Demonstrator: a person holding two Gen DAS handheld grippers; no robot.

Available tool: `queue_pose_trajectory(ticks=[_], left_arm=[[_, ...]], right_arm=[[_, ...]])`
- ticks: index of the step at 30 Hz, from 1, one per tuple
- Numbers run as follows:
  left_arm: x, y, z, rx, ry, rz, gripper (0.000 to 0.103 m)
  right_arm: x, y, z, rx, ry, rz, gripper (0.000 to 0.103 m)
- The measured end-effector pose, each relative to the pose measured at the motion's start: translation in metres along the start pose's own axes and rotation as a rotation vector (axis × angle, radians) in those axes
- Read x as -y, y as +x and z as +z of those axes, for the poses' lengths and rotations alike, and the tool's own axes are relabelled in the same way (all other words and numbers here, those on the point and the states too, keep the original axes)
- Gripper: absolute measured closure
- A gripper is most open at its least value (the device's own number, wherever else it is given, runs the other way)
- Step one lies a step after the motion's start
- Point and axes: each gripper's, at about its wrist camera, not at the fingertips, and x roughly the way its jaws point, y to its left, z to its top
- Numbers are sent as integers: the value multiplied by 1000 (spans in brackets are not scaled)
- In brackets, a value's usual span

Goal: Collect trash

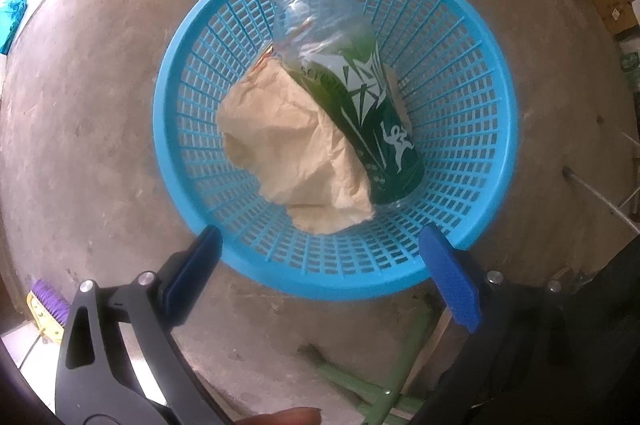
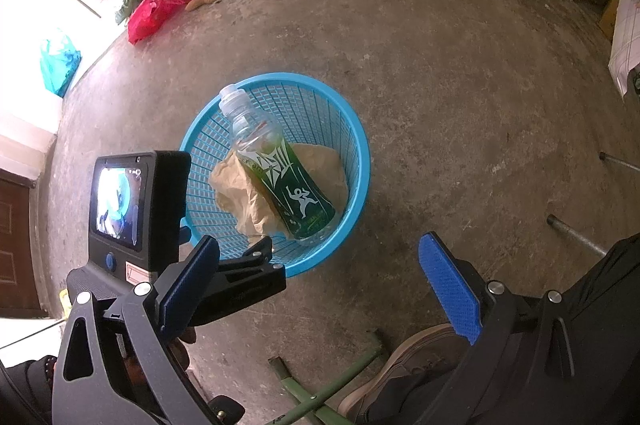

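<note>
Now, done so far: the bottle point(image 1: 344, 81) and the crumpled brown paper point(image 1: 292, 149) both lie inside the blue basket point(image 1: 496, 129) on the floor point(image 1: 100, 113).
Bottle: it leans on the paper, with its cap up at the basket rim.
Left gripper point(image 1: 320, 257): wide open and holds nothing; it hangs just above the near rim of the basket.
Right gripper point(image 2: 320, 265): wide open too, with nothing in it, a little back from the basket.
Still to do: maybe little, since no loose trash shows on the floor close by. A red bag point(image 2: 154, 11) and a teal bag point(image 2: 60, 65) sit far off by the wall; they may or may not be trash.
Hard to see: what is under the paper, and what is in the bags. The bright doorway is washed out.
</note>
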Motion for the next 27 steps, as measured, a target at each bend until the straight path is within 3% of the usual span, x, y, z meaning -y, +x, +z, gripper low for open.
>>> queue_pose_trajectory(ticks=[27], left_arm=[[4, 12, 14, 61, -17, -46, 8]], right_arm=[[-2, 3, -3, -12, -2, -14, 6]])
